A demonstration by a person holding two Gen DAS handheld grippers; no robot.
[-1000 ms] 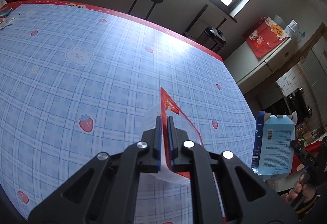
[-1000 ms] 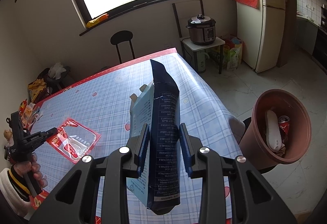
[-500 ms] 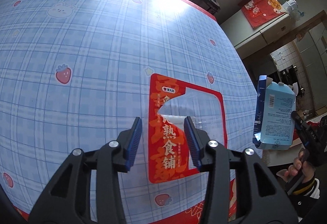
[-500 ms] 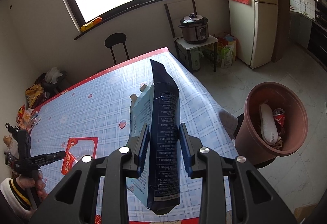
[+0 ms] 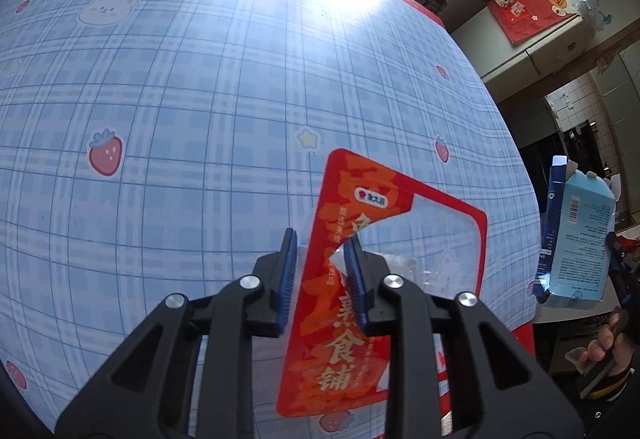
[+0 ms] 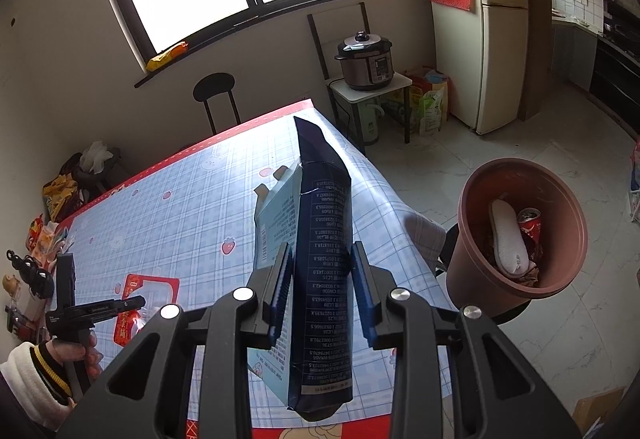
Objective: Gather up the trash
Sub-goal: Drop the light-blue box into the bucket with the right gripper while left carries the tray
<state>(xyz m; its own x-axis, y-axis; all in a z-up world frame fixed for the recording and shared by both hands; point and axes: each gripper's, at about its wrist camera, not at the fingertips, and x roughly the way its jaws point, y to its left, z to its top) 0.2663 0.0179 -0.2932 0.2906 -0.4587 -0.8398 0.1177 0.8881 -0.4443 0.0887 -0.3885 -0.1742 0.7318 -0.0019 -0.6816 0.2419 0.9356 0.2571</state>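
A red snack package with a clear window (image 5: 344, 319) lies near the front of the blue checked table (image 5: 200, 79). My left gripper (image 5: 319, 241) points down over it. Its jaws are closing with the package's left edge between them, and a gap still shows beside the left pad. In the right wrist view the package (image 6: 150, 285) sits under the left gripper (image 6: 132, 303). My right gripper (image 6: 321, 253) is shut on a flattened blue carton (image 6: 324, 279), held upright above the table's right side. The carton (image 5: 580, 239) also shows at the left wrist view's right edge.
A brown bin (image 6: 472, 239) with a white object and a red can inside stands on a stool right of the table. A black stool (image 6: 214, 89), a pressure cooker (image 6: 366, 59) on a small stand and a fridge (image 6: 504, 39) line the far wall. Bags clutter the far left (image 6: 60, 195).
My left gripper let go of the red package, which dropped flat onto the table. It then sank over the package with its jaws narrowing again. The right gripper kept hold of the carton.
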